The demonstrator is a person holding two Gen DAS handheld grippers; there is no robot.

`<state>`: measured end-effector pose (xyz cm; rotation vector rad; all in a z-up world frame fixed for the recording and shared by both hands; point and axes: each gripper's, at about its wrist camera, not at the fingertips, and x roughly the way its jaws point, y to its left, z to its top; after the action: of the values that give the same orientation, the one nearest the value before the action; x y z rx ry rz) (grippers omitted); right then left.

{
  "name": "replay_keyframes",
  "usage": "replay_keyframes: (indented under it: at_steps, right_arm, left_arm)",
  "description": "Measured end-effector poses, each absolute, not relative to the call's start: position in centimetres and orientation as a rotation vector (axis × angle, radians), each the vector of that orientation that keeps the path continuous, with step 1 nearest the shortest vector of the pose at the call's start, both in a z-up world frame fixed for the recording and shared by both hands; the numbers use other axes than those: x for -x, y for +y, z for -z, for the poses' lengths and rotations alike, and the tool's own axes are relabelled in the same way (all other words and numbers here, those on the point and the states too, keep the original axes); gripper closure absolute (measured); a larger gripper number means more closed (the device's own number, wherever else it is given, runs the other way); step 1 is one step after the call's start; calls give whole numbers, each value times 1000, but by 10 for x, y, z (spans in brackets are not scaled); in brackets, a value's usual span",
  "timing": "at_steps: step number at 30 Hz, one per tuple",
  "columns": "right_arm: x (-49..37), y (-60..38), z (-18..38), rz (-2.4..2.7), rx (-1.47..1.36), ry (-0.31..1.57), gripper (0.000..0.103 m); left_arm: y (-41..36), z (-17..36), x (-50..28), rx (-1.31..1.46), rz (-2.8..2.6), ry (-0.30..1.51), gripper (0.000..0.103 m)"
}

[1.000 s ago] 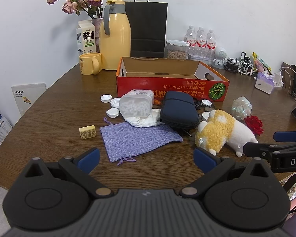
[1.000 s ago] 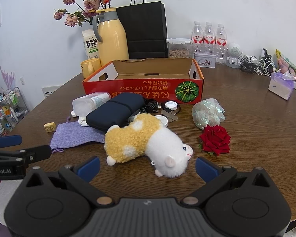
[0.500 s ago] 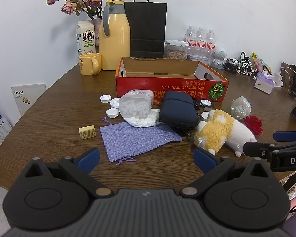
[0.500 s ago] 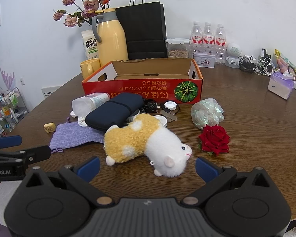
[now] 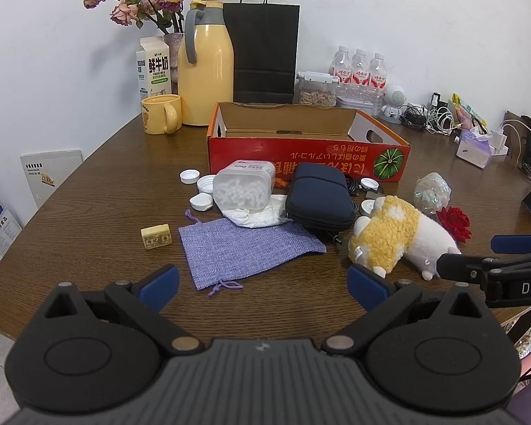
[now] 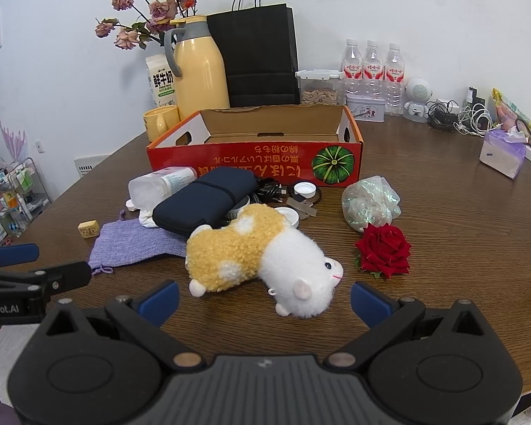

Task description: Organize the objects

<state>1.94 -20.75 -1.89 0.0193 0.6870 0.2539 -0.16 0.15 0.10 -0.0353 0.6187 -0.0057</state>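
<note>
An empty red cardboard box (image 5: 308, 157) (image 6: 255, 159) stands mid-table. In front of it lie a clear jar of white pellets (image 5: 242, 189), a navy zip case (image 5: 320, 196) (image 6: 205, 202), a purple cloth pouch (image 5: 244, 248) (image 6: 134, 242), a small yellow block (image 5: 155, 236), a yellow-and-white plush hamster (image 5: 396, 235) (image 6: 262, 251), a red rose (image 6: 384, 249) and a shiny plastic ball (image 6: 370, 202). My left gripper (image 5: 262, 285) hangs open just short of the pouch. My right gripper (image 6: 263, 299) is open, with the plush's head between its fingertips, untouched.
White caps (image 5: 194, 186) and cables (image 6: 272, 189) lie by the box. At the back stand a yellow jug (image 5: 205, 71), mug (image 5: 159, 113), milk carton (image 5: 153, 69), black bag (image 5: 265, 53), water bottles (image 6: 371, 67) and a tissue pack (image 6: 502, 152). The table edge runs close below both grippers.
Both views have crept slightly; the right gripper has eased a little closer to the plush. Both grippers stay open and nothing on the table has moved.
</note>
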Motion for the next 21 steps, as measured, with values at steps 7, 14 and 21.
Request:
replay_keyframes:
  at_steps: [7, 14, 21]
  right_arm:
    - [-19, -208, 19, -254, -19, 686, 0]
    - [-19, -207, 16, -253, -19, 686, 0]
    - [-19, -208, 17, -253, -19, 685, 0]
  left_arm:
    - [1, -1, 2, 35, 6, 618, 0]
    - [1, -1, 2, 35, 6, 618, 0]
    - [1, -1, 2, 35, 6, 618, 0]
